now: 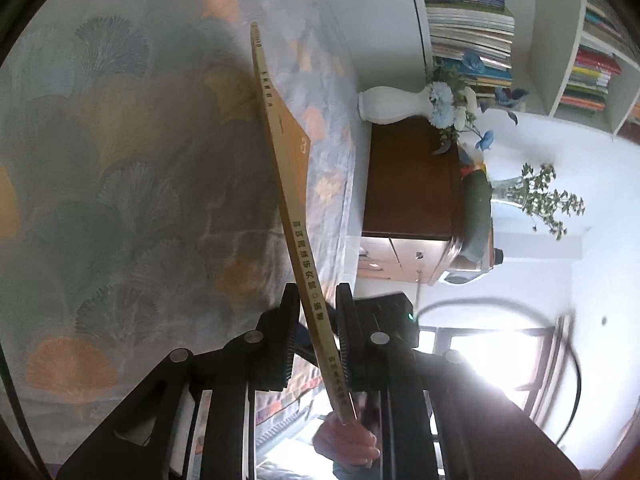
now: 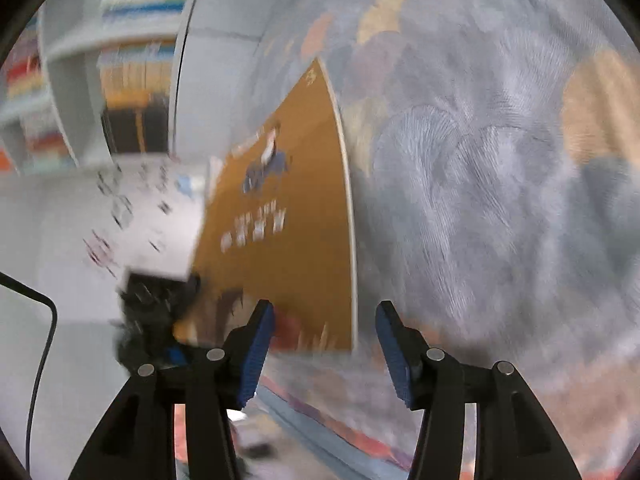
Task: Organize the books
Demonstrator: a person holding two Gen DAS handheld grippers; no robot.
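A thin orange-yellow book (image 1: 298,216) stands edge-on in the left wrist view, its spine with printed characters facing me. My left gripper (image 1: 318,336) is shut on the lower part of that spine, one black finger on each side. A person's hand (image 1: 348,440) shows below the book's near end. In the blurred right wrist view the same book (image 2: 288,220) shows its orange cover with a picture and white lettering. My right gripper (image 2: 326,352) is open just in front of the book's lower edge, and its blue pads (image 2: 258,352) do not press on it.
A leaf-patterned grey, blue and orange cloth (image 1: 100,160) (image 2: 480,200) fills the space behind the book. White shelves packed with books (image 1: 468,12) (image 2: 132,40) stand beyond it. Nearby are a white vase of blue flowers (image 1: 392,106) and a brown wooden cabinet (image 1: 408,184).
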